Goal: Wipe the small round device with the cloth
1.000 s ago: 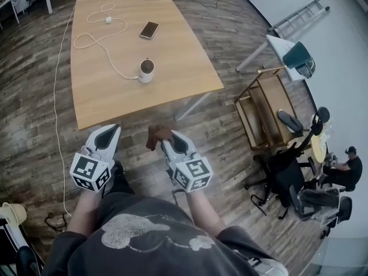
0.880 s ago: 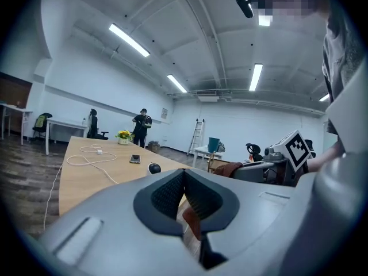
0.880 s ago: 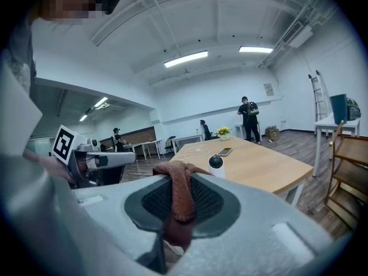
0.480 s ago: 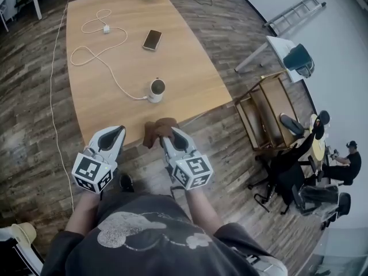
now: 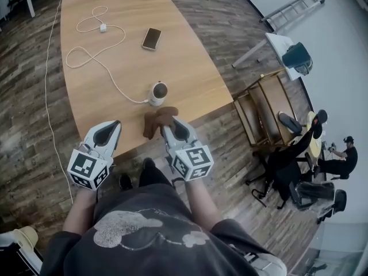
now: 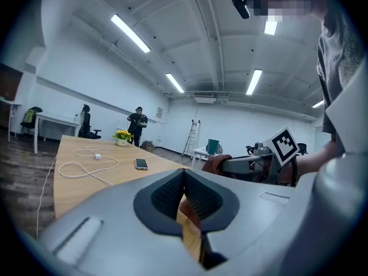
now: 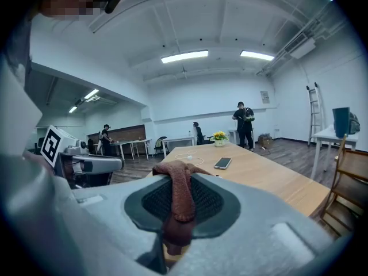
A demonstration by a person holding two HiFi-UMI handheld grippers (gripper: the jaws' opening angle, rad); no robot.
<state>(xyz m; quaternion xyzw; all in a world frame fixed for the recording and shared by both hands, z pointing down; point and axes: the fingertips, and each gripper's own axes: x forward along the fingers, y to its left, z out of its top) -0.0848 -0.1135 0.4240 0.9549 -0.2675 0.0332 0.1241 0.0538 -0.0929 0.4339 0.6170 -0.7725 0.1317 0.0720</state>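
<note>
Your left gripper (image 5: 108,130) sits at the left, over the floor just short of the near edge of the table (image 5: 190,68). In its own view, your left gripper (image 6: 184,180) has its ribbed pads pressed together at the tips with nothing between them; only a sliver of the wooden tabletop shows through the gap lower down. Ahead of it a white cable (image 5: 92,59) loops across the table from a small plug (image 5: 103,28) at the far end and runs to the small round device (image 5: 158,92), a white body with a dark top standing upright near the table's near edge. Just on your side of the device is the brown cloth (image 5: 156,121), bunched over the table edge and close to the device but not touching it. Your right gripper (image 5: 169,126) has it pinched. In that gripper's own view the right gripper (image 7: 181,197) is clamped on the cloth (image 7: 179,188), which drapes over the jaw tips and hangs down between the pads. Farther back and a little to the right, a phone (image 5: 152,38) lies flat on the table. Off the table's right side stands a wooden frame (image 5: 261,111) on the plank floor.
</note>
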